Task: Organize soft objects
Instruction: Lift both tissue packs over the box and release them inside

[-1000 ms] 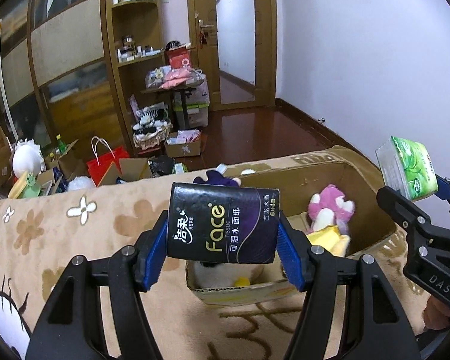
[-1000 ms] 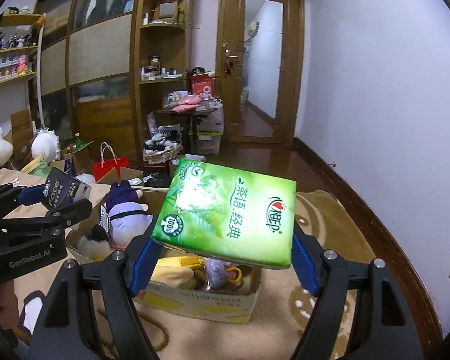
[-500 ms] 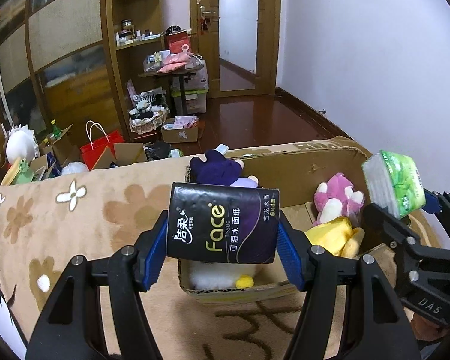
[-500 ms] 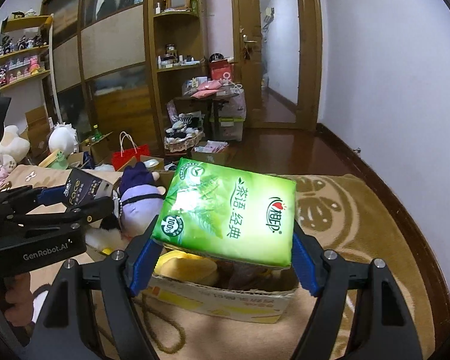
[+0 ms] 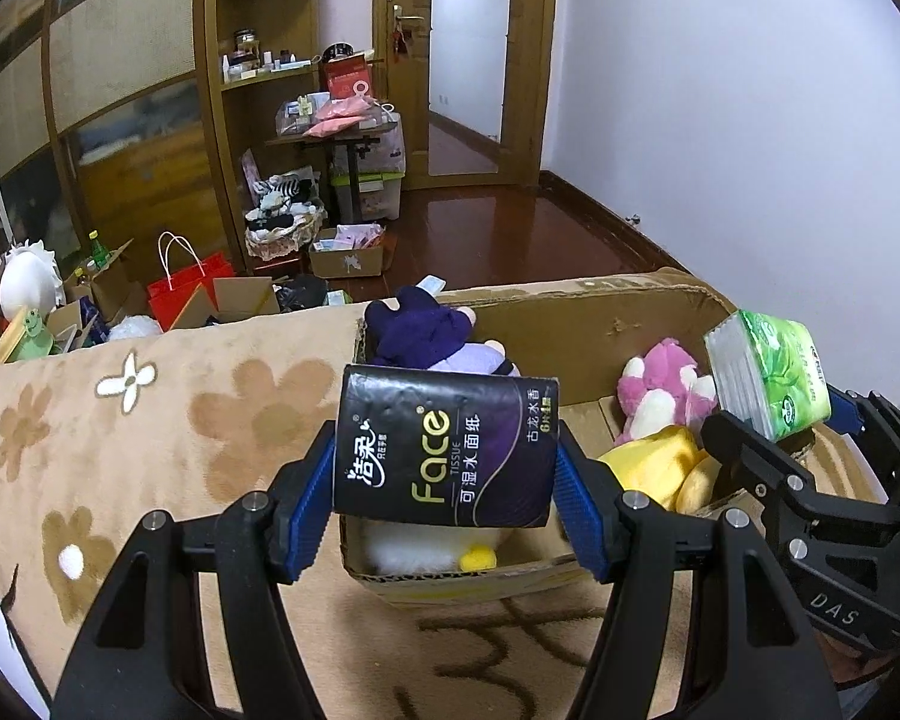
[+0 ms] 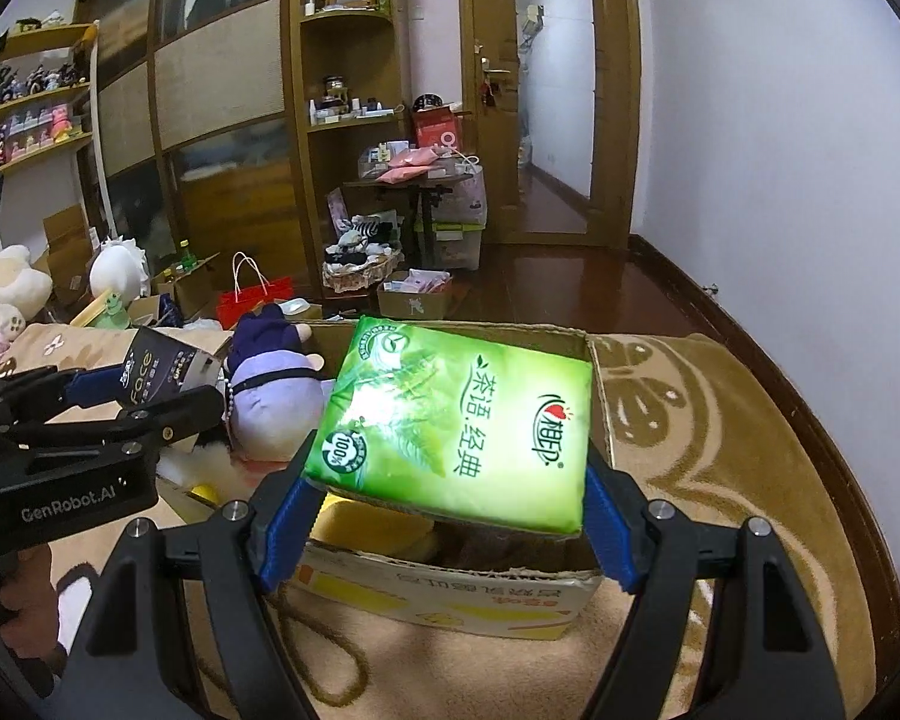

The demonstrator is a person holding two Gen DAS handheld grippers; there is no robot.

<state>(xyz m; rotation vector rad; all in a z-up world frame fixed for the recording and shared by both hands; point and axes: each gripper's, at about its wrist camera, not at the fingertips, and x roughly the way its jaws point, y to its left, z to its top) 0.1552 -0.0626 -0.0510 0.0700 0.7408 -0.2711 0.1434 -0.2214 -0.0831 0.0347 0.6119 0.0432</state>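
We have carried both packs in over the box (image 6: 450, 594) since a second ago, so dropping them in looks next. Our left gripper (image 5: 444, 492) clamps the black pack (image 5: 444, 450) above the box's near left corner, our right gripper (image 6: 450, 510) the green pack (image 6: 456, 420) above its middle. The box sits on a flowered blanket (image 5: 150, 420) in a cluttered room.

light: dim warm indoor, brighter through the doorway (image 6: 551, 90) at 12 o'clock | glare: sheen on the wood floor (image 5: 498, 240) and on the green tissue pack (image 6: 468, 426) | shadows: soft, under the cardboard box (image 6: 450, 594) | distortion: strong fisheye, black corners | focus: sharp centre, edges soft
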